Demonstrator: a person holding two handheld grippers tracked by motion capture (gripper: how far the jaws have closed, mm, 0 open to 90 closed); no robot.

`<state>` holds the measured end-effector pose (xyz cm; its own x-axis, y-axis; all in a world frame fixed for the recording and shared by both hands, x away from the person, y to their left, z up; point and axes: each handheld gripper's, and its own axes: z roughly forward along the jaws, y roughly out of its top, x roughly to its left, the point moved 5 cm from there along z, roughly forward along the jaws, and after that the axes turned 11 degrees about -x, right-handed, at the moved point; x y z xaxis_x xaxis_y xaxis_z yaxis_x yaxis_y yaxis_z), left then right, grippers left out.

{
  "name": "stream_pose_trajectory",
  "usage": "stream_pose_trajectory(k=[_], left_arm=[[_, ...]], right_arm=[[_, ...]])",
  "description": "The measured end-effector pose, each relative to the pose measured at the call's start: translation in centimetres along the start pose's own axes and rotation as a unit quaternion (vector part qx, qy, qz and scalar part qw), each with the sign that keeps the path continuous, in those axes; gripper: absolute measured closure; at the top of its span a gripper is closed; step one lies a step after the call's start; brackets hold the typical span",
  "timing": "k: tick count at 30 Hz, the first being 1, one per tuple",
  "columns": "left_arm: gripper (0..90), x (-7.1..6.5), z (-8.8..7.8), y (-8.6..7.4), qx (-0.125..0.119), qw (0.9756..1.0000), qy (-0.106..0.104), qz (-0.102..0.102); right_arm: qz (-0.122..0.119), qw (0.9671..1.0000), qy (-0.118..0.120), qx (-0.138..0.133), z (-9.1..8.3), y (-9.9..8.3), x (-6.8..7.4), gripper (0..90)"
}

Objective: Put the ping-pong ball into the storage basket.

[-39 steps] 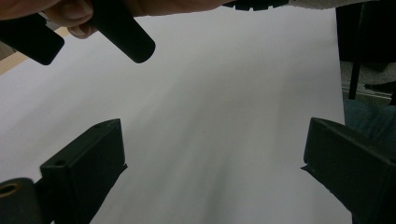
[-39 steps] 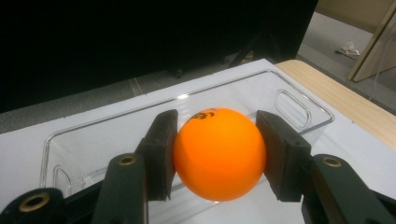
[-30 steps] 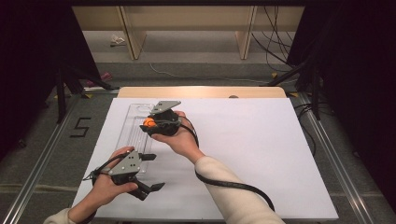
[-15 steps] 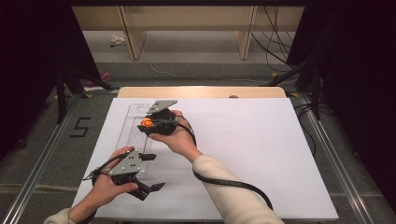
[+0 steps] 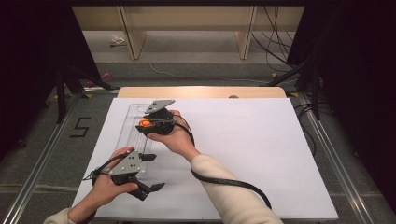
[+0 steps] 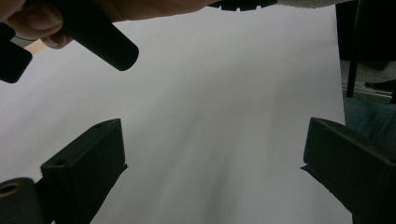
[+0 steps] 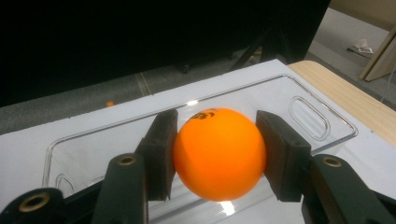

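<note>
Your left gripper (image 5: 148,190) rests nearest you with jaws spread, nothing between them. Farther off, your right gripper (image 7: 215,156) is clamped on the one round orange plastic ball (image 7: 218,153), hovering above the single clear plastic tray (image 7: 299,100) beyond its fingertips. The step looks like placing: lower, then release.

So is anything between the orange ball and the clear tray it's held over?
Nothing visible. The right hand-held gripper is shut on the orange ball directly above the clear tray, whose floor below the ball looks bare.
</note>
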<state>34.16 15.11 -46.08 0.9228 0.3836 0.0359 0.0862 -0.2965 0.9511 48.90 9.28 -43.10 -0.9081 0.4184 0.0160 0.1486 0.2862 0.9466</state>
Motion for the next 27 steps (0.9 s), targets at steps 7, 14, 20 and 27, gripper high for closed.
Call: stream_pose_trajectory(k=[7, 14, 20, 27], left_arm=[[5.2, 0.0, 0.0, 0.0, 0.0, 1.0, 0.0, 0.001], [5.2, 0.0, 0.0, 0.0, 0.0, 1.0, -0.001, 0.001], [5.2, 0.0, 0.0, 0.0, 0.0, 1.0, -0.002, 0.001], [5.3, -0.1, 0.0, 0.0, 0.001, 1.0, -0.003, 0.002]], right_arm=[[0.0, 1.0, 0.002, 0.005, 0.3, -0.1, 0.0, 51.5], [0.0, 1.0, 0.005, 0.008, 0.7, -0.1, 0.2, 51.5], [-0.001, 0.9999, 0.009, 0.011, 1.0, -0.1, 0.3, 51.5], [-0.001, 0.9998, 0.013, 0.016, 1.4, 0.0, 0.3, 51.5]])
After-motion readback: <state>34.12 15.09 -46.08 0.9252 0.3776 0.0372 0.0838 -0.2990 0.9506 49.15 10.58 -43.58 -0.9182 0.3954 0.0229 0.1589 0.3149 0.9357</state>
